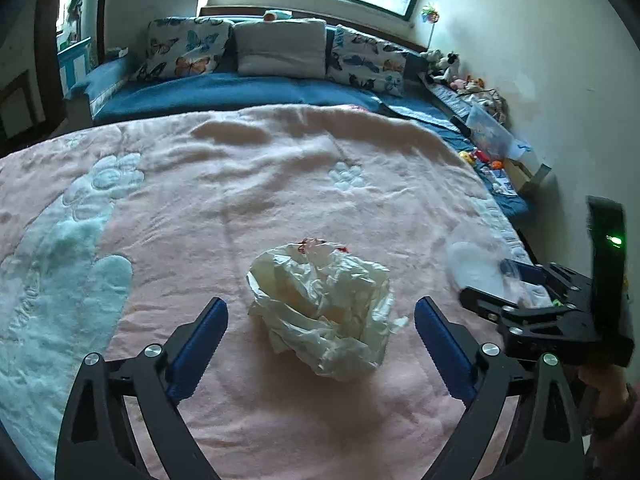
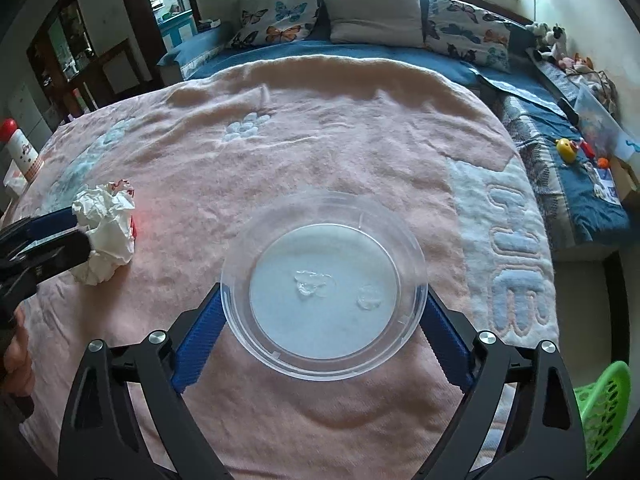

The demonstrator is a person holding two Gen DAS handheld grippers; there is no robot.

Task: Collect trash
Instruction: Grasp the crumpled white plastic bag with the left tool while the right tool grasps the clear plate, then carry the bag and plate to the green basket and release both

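A crumpled white plastic bag (image 1: 324,304) lies on the pink blanket (image 1: 280,184). My left gripper (image 1: 322,304) straddles it with the blue pads apart and a gap on each side, so it is open. The same bag (image 2: 104,232) shows at the left of the right wrist view, between the left gripper's fingers (image 2: 60,248). A round clear plastic container (image 2: 324,292) sits between the fingers of my right gripper (image 2: 324,290). Both blue pads meet its rim with no gap showing. In the left wrist view the right gripper (image 1: 500,292) is at the right edge, with the clear container (image 1: 472,260) blurred.
Pillows (image 1: 280,46) line the head of the bed. Toys and a clear box (image 2: 592,124) lie along the right wall. A green mesh basket (image 2: 600,412) stands off the bed's right corner. A red-capped bottle (image 2: 20,148) stands at the left edge.
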